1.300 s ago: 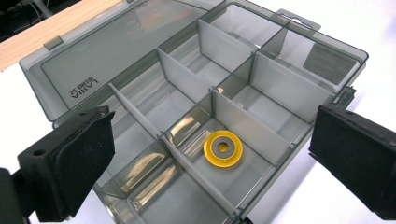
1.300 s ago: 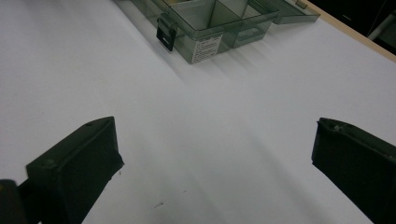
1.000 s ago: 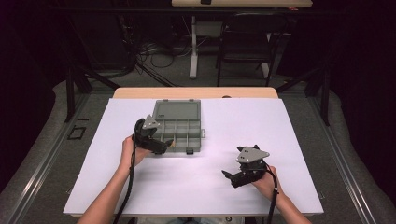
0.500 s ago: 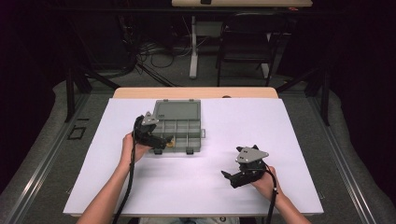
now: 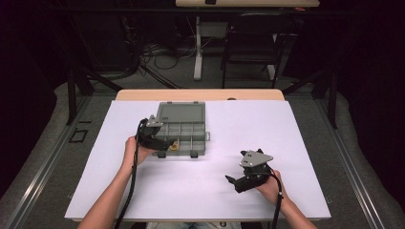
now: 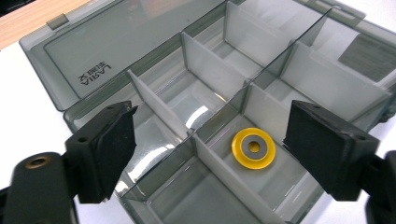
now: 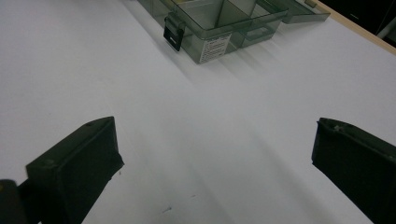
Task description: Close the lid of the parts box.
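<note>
Right gripper (image 5: 239,182) sits nearest, low over bare white tabletop (image 5: 296,143), well apart from the work; its jaws are spread wide with nothing between them, and the right gripper view has just blank surface ahead with the box corner and a front latch (image 7: 173,31) farther off. Left gripper (image 5: 165,143) is at the near-left corner of the grey compartment box (image 5: 191,133), jaws also wide apart and empty, straddling the front row of cells in the left gripper view. Yellow ring with a grey centre (image 6: 253,148) lies flat on the floor of a front-row cell, between the two jaws but touching neither, dividers on both sides. Other cells look empty as far as I can see. Lid (image 5: 181,112) is folded back flat on the far side, hinged open. My read: the ring is in its cell and released, so the placing part looks done. Left to do, probably: back the left gripper off, swing the lid over, snap the front latches. No other loose parts on the tabletop that I can make out.
</note>
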`<state>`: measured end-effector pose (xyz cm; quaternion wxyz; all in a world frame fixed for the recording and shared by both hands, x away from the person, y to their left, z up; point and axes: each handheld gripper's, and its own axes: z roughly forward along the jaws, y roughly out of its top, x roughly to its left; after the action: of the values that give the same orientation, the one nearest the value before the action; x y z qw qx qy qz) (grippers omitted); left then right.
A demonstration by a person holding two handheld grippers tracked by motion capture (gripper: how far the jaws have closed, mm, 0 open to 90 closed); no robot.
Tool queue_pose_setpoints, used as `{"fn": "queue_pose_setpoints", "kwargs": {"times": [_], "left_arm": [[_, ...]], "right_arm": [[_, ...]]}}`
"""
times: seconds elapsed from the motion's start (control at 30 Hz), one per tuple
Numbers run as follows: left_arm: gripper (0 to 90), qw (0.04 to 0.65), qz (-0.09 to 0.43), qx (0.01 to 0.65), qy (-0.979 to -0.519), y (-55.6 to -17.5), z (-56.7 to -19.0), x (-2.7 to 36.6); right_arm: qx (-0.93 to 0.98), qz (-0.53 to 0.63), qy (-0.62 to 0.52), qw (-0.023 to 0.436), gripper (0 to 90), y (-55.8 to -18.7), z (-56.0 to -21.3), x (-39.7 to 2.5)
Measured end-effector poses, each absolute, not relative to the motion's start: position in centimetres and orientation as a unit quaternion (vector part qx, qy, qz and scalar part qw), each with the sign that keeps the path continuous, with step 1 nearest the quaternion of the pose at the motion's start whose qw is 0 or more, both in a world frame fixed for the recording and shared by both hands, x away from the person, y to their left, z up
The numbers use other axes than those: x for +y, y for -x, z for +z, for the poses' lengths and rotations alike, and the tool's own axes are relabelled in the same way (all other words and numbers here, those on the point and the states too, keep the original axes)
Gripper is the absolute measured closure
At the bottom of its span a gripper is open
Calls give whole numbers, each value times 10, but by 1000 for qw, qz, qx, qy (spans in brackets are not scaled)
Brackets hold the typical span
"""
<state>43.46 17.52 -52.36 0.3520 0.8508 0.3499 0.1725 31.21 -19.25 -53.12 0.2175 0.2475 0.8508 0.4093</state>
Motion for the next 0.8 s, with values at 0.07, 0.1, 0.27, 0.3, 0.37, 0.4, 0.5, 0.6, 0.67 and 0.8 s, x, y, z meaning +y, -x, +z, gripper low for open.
{"fn": "queue_pose_setpoints", "kwargs": {"times": [0.07,0.1,0.27,0.3,0.37,0.4,0.5,0.6,0.67,0.8], "left_arm": [[241,346,178,358,-849,-435,-524,176],[257,347,179,359,-848,-436,-525,177],[350,349,175,366,-845,-438,-528,179],[362,348,175,366,-845,-439,-528,179],[389,350,174,366,-845,-439,-529,179],[404,350,172,366,-845,-439,-529,178],[436,359,168,366,-842,-440,-531,178],[471,357,166,367,-843,-440,-532,178],[493,354,165,368,-844,-441,-533,177],[507,351,162,370,-844,-442,-536,177]], "right_arm": [[852,408,-247,217,3,-312,-531,-193],[852,408,-247,217,4,-312,-531,-193],[852,408,-247,216,4,-313,-532,-192],[853,406,-246,215,4,-313,-532,-192],[853,407,-246,215,4,-313,-533,-191],[853,406,-246,215,4,-313,-533,-191],[854,407,-244,216,4,-313,-533,-190],[853,407,-244,215,4,-313,-533,-190],[853,408,-243,215,4,-313,-533,-190],[854,408,-241,215,4,-313,-533,-190]]}}
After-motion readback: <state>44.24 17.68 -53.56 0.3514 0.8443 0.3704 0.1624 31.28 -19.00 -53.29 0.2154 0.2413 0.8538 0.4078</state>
